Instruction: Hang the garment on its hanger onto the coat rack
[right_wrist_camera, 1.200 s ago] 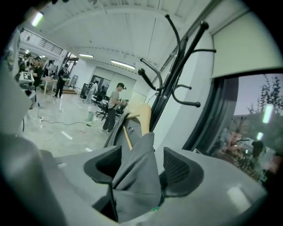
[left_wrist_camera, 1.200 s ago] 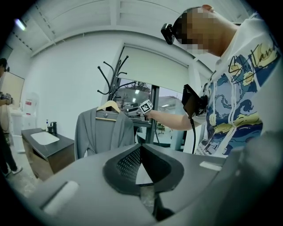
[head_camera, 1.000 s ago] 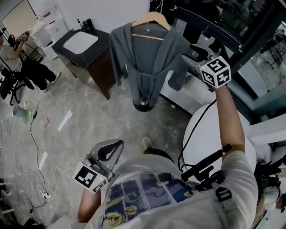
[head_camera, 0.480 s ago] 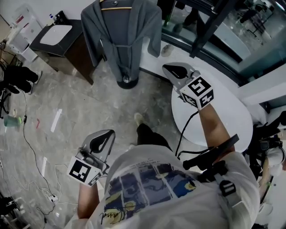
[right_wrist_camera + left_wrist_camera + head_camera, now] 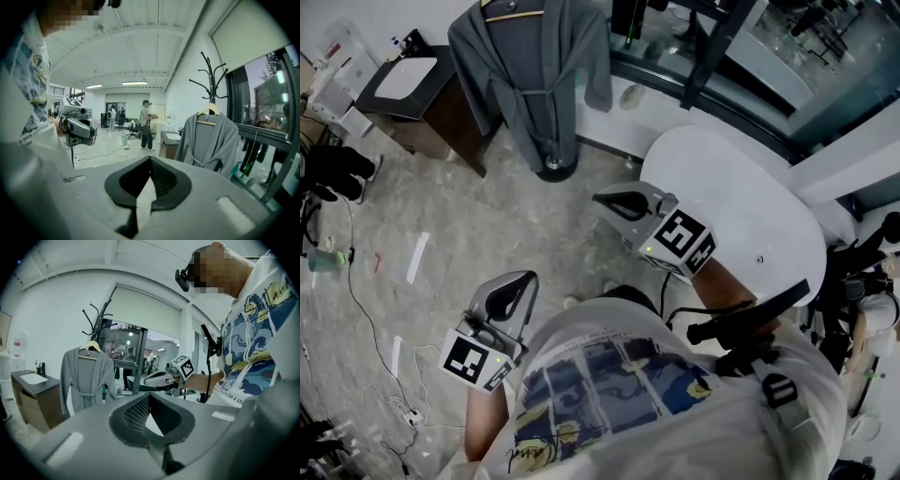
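A grey robe (image 5: 530, 75) hangs on a wooden hanger (image 5: 520, 14) from the black coat rack, whose round base (image 5: 553, 169) stands on the floor. In the gripper views the robe (image 5: 82, 380) (image 5: 208, 140) hangs straight under the rack's hooks (image 5: 211, 70), well away from both grippers. My right gripper (image 5: 614, 202) is shut and empty, held low in front of my chest by the white table. My left gripper (image 5: 514, 291) is also shut and empty, down at my left side. Each gripper shows in the other's view: the right (image 5: 157, 378) and the left (image 5: 77, 124).
A round white table (image 5: 741, 206) is at my right. A dark cabinet with a white basin (image 5: 403, 80) stands left of the rack. Cables (image 5: 366, 281) trail over the floor at left. A glass wall runs behind the rack. People (image 5: 146, 124) stand far off.
My right gripper has come down and back from beside the robe's sleeve to in front of my chest, and its jaws have shut. The left gripper has hardly moved.
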`<state>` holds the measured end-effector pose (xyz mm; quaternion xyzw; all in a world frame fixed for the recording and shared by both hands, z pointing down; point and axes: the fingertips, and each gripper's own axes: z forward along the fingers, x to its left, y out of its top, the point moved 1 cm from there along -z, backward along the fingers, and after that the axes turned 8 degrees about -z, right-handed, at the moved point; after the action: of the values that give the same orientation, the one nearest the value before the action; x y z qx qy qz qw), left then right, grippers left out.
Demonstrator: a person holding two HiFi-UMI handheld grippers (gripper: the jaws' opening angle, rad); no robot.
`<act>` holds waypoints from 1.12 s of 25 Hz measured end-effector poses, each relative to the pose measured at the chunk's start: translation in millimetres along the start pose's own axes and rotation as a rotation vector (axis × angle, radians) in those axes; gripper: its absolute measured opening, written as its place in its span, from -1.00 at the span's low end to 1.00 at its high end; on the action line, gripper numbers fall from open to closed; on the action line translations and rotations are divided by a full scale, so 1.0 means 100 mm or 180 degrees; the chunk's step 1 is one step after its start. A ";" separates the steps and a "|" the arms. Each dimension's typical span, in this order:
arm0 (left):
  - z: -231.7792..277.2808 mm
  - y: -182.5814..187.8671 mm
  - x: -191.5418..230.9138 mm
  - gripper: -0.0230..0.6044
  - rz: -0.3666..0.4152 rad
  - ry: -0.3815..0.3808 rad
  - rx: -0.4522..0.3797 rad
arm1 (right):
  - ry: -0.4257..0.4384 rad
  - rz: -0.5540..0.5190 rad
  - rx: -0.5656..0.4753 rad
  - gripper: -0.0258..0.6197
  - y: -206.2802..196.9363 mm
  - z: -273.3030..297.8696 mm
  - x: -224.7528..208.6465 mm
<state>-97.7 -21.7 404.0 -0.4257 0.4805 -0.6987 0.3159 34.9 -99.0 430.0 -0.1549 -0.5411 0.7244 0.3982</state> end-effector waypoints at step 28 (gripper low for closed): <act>0.29 -0.01 -0.20 -0.92 -0.0031 -0.0227 0.0057 | 0.0297 -0.0198 -0.0079 -0.92 0.15 -0.20 0.43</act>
<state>-62.8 -16.4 404.0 -0.4499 0.4606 -0.6888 0.3332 14.4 -55.3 417.7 -0.1765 -0.5354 0.6969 0.4433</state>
